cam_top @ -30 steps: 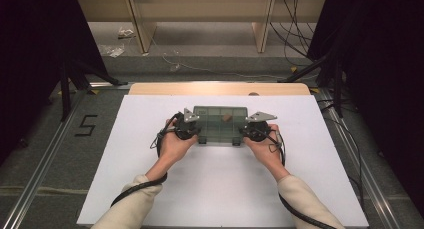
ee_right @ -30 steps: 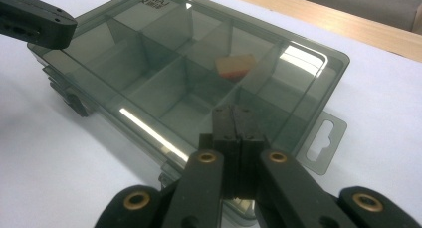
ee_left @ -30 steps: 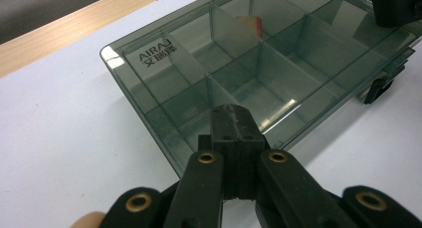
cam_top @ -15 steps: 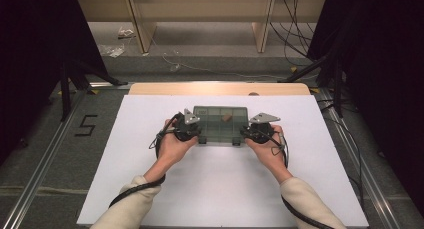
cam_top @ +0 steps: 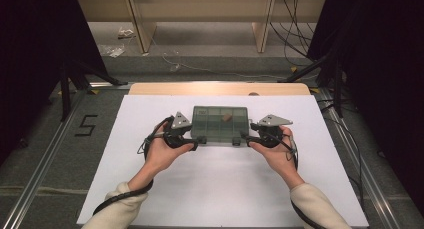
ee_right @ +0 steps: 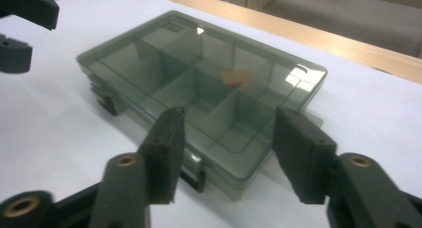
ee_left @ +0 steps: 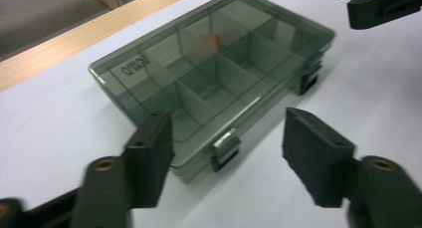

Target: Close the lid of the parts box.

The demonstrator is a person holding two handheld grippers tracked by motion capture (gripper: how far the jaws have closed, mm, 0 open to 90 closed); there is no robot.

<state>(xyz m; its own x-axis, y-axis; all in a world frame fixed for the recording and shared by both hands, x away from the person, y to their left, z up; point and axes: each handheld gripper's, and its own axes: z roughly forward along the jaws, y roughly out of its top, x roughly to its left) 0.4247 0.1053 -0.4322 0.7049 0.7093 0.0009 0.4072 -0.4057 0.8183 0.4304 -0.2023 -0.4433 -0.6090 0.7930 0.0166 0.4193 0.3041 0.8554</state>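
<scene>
High view: box (cam_top: 220, 125) between both grippers

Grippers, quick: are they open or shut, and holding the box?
Left gripper: open, just been opening, holding nothing.
Right gripper: open, just been opening, holding nothing.

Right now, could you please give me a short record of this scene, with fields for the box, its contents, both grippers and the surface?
box: smoky clear compartment box, lid closed, lying flat
contents: one small orange piece in a far compartment; other compartments look empty
latches: two on the near edge, one in front of the left gripper
left gripper: jaws have just been opening, apart at the box's near left corner, not pressing it
right gripper: jaws have just been opening, apart at the near right corner, not pressing
surface: white sheet on the table
</scene>
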